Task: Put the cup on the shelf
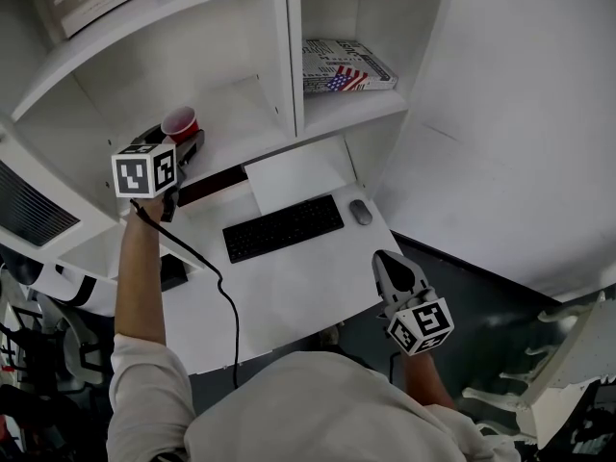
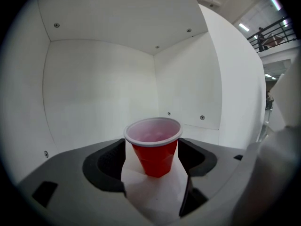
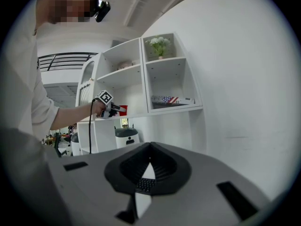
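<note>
The left gripper (image 2: 153, 144) is reaching into the left compartment of the shelf (image 2: 94, 98). Its own view is giving us what the head view can't. The red cup (image 2: 155, 160) is standing upright on the compartment floor between the jaws. They're spread wide, with a sliver of white showing on either side, so the pads aren't pressing it.

The right gripper (image 1: 388, 261) is hovering by the front corner of the desk (image 1: 289, 296), jaw tips pressed together on nothing. Its view is picking up a potted plant (image 3: 160, 45) in a top compartment, which the head view is missing. The head view, in turn, is laying out the keyboard (image 1: 284, 227) and mouse (image 1: 360, 212).

The box (image 1: 345, 68) in the right compartment is showing a stars-and-stripes print, but its lettering is too small to read.
</note>
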Motion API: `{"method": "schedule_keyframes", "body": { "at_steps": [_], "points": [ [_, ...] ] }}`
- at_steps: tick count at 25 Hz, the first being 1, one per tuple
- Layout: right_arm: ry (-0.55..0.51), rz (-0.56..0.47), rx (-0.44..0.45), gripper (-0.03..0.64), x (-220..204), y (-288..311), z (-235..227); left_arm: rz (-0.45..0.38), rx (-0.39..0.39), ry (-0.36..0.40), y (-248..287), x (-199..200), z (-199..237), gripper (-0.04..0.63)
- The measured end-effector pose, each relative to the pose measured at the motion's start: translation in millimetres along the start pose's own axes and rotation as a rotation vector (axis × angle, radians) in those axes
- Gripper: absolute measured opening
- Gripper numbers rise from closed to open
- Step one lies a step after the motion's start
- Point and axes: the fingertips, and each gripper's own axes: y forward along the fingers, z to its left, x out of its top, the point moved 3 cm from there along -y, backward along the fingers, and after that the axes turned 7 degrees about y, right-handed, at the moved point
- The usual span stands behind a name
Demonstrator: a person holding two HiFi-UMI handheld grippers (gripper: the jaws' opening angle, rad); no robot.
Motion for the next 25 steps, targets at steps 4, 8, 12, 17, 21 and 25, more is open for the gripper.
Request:
{"method": "schedule_keyframes", "body": {
  "at_steps": [4,8,12,17,21,25],
  "points": [
    [-0.004,0.000,0.001,0.004,0.1,-0.1,1.6,-0.015,0.009,-0.008,-6.0,1.0,2.5,0.350],
    [-0.008,-0.001,0.005,0.003,0.8,-0.3,6.2,-0.022,0.007,-0.009,-14.0,-0.3,0.8,0.351],
    [-0.014,-0.004,0.010,0.005,2.2,-1.4,11.4,-0.039,0.008,-0.018,-25.6,-1.8,-1.5,0.351],
    [-0.022,-0.003,0.018,0.005,3.5,-4.0,22.0,-0.078,-0.011,-0.017,-47.2,-1.2,-11.4,0.347],
    [-0.034,-0.004,0.034,0.005,4.5,-5.3,35.4,-0.133,-0.009,-0.008,-73.0,3.8,-18.8,0.275],
    [-0.043,-0.001,0.052,0.005,3.5,-5.7,50.9,-0.178,-0.020,0.009,-98.7,8.6,-29.0,0.255]
  ]
}}
